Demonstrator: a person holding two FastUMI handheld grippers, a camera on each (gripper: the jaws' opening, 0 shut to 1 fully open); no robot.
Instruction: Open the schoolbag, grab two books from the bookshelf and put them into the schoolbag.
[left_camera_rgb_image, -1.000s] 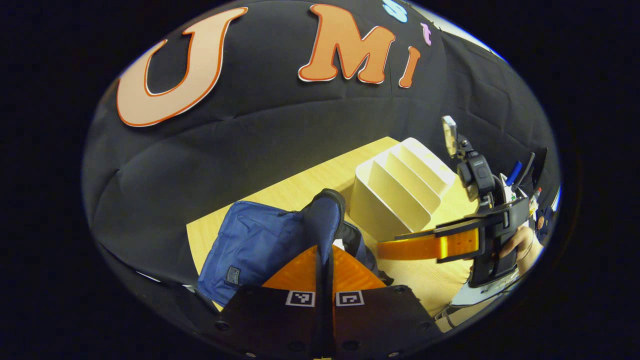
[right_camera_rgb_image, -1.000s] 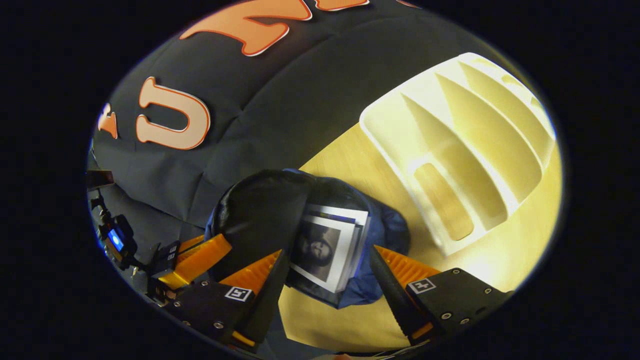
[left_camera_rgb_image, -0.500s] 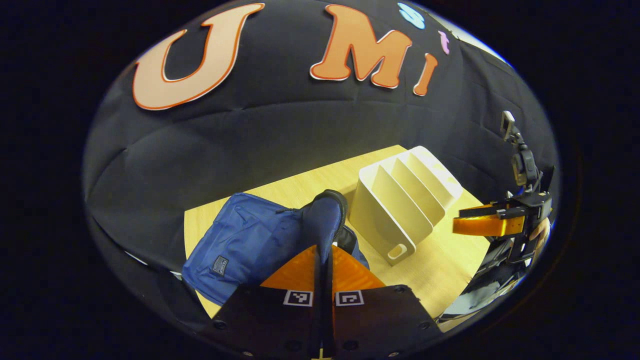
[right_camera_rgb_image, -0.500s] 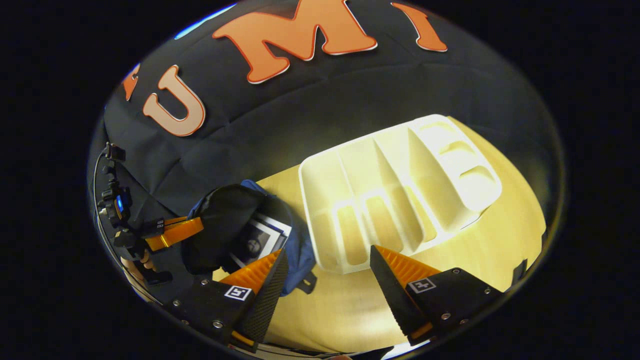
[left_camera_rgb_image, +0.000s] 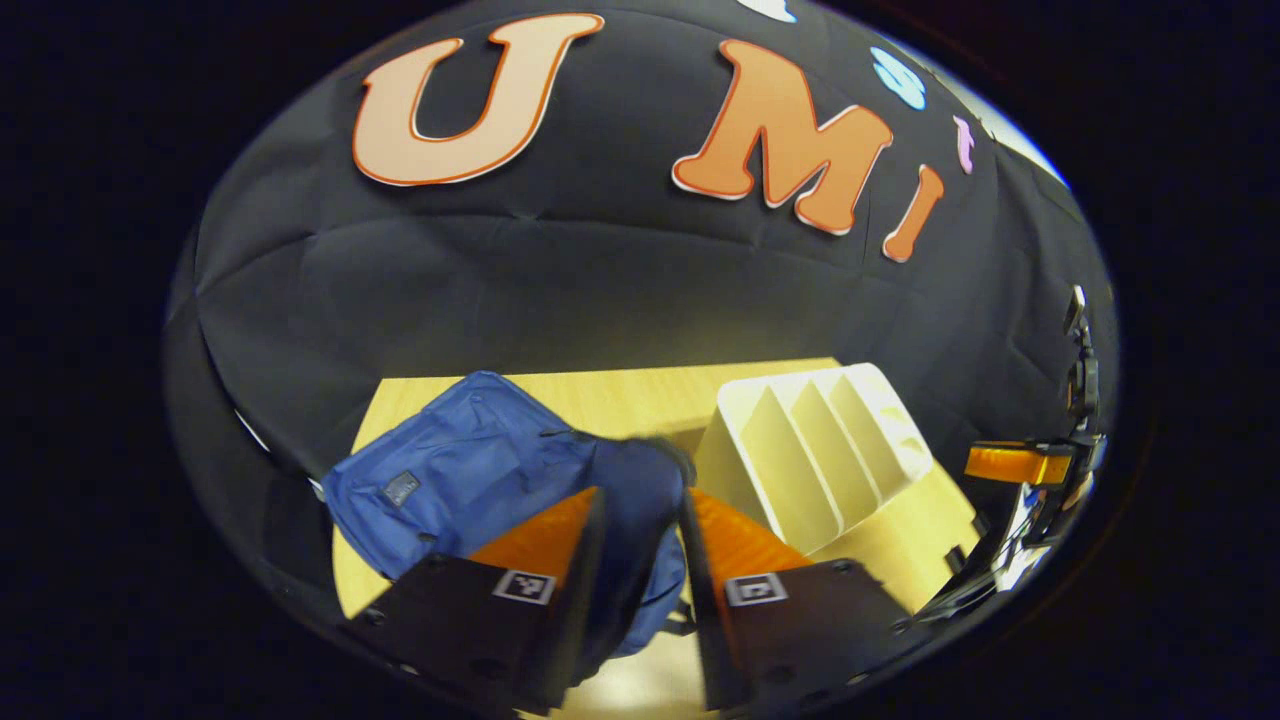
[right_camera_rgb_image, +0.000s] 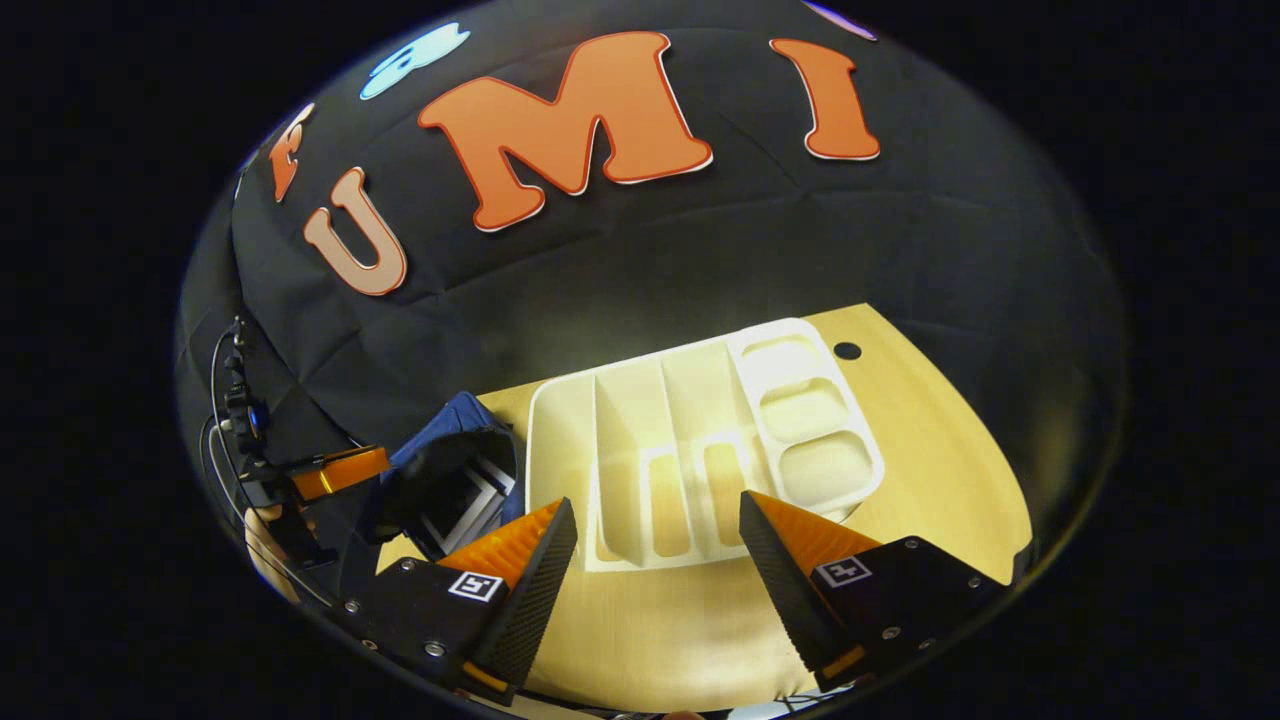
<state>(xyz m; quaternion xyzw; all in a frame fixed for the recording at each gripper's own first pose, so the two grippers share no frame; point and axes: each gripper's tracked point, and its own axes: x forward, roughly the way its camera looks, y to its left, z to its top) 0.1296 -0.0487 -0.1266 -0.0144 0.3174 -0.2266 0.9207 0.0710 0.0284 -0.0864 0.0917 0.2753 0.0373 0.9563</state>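
Blue fabric of the schoolbag's flap (left_camera_rgb_image: 640, 490) is seen between the parted fingers of the left hand-held gripper (left_camera_rgb_image: 640, 545); whether either finger touches it cannot be told, and no clamping is evident. In the right gripper view, the right hand-held gripper (right_camera_rgb_image: 650, 560) is seen with its fingers well apart and nothing between them, hovering over the bench (right_camera_rgb_image: 930, 460) just in front of the white bookshelf (right_camera_rgb_image: 700, 440).

The schoolbag (left_camera_rgb_image: 470, 470) lies on the bench beside the bookshelf, its mouth facing the shelf. In the right gripper view, books (right_camera_rgb_image: 465, 505) are seen inside the open mouth under the raised flap. The bookshelf slots appear empty, so the loading is judged essentially done.

Risks judged from here:
- The flap, if unsupported, may fall over the mouth and push on the book edges.
- Book corners that protrude could be caught on the flap or zipper, leaving the bag partly open.
- The flap's fabric could be snagged by the left fingers if they are moved away too abruptly, dragging the bag toward the bench edge.
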